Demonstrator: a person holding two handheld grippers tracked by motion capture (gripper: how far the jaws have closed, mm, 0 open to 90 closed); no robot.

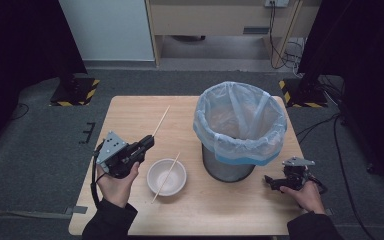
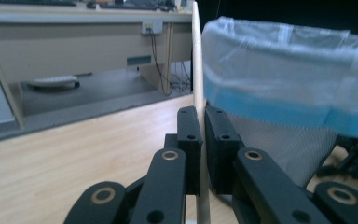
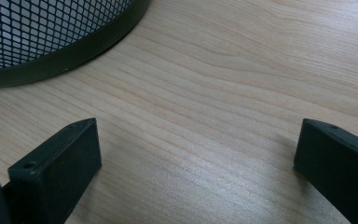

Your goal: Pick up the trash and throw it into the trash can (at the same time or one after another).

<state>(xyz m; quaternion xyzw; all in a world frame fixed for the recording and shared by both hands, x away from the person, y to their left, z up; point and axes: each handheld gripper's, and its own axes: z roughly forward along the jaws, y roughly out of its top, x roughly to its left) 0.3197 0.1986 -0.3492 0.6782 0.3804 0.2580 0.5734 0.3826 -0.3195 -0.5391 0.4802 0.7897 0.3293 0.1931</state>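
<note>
My left gripper (image 1: 149,142) is held above the left side of the wooden table (image 1: 130,112), shut on a thin wooden chopstick (image 1: 162,119) that juts up and away from its jaws. In the left gripper view the chopstick (image 2: 196,56) stands upright, pinched in my left gripper (image 2: 202,114). A second chopstick (image 1: 166,177) leans across a white bowl (image 1: 158,186) near the front edge. My right gripper (image 1: 270,181) rests low on the table at the right, open with nothing in it. In the right gripper view my right gripper (image 3: 196,147) has its jaws wide apart over bare wood.
A black mesh waste bin (image 1: 228,167) lined with a pale blue and white bag (image 1: 240,120) stands right of centre, between the two hands. Its base (image 3: 70,51) is close in front of the right gripper. A dark floor and desk legs lie beyond the table.
</note>
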